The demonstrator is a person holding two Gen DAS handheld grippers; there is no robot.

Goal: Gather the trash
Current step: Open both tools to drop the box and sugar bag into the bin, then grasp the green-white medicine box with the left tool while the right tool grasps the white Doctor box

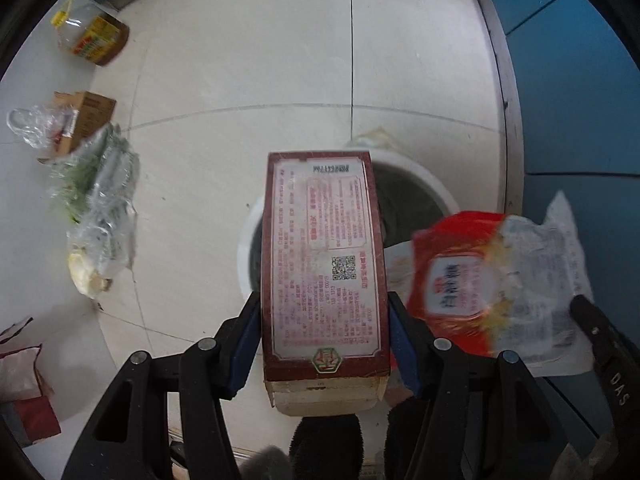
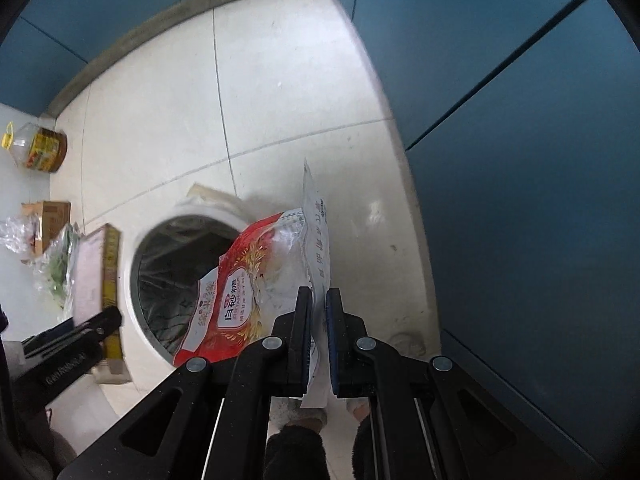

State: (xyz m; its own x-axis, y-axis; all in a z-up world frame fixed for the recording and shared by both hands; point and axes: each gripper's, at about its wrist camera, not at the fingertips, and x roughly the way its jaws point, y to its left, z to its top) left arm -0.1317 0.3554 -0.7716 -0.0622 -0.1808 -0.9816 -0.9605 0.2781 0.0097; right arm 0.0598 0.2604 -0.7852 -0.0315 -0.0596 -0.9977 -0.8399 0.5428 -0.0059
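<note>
Left wrist view: the left gripper [image 1: 324, 316] points pretty much straight down at the floor, and its blue pads are clamped on both sides of a dark red carton [image 1: 324, 264]. The carton's long axis runs along the fingers, away from the camera, and its far end sits over the white bin [image 1: 434, 188] at frame centre. To the lower right, the red and white bag [image 1: 480, 276] looks blurry. Further out, on the left edge, there's crumpled clear plastic [image 1: 100, 200], a brown box [image 1: 86, 114] and an oil bottle [image 1: 94, 36] at upper left.

In the right wrist view, the right gripper [image 2: 319, 340] also aims down, jaws nearly together and pinching the bag's [image 2: 240, 300] white edge. The bag hangs lengthwise away from the camera, its red side fanned left over the bin's [image 2: 136, 248] rim. The pale tiled floor [image 2: 280, 80] and a blue wall [image 2: 520, 160] lie beyond.
</note>
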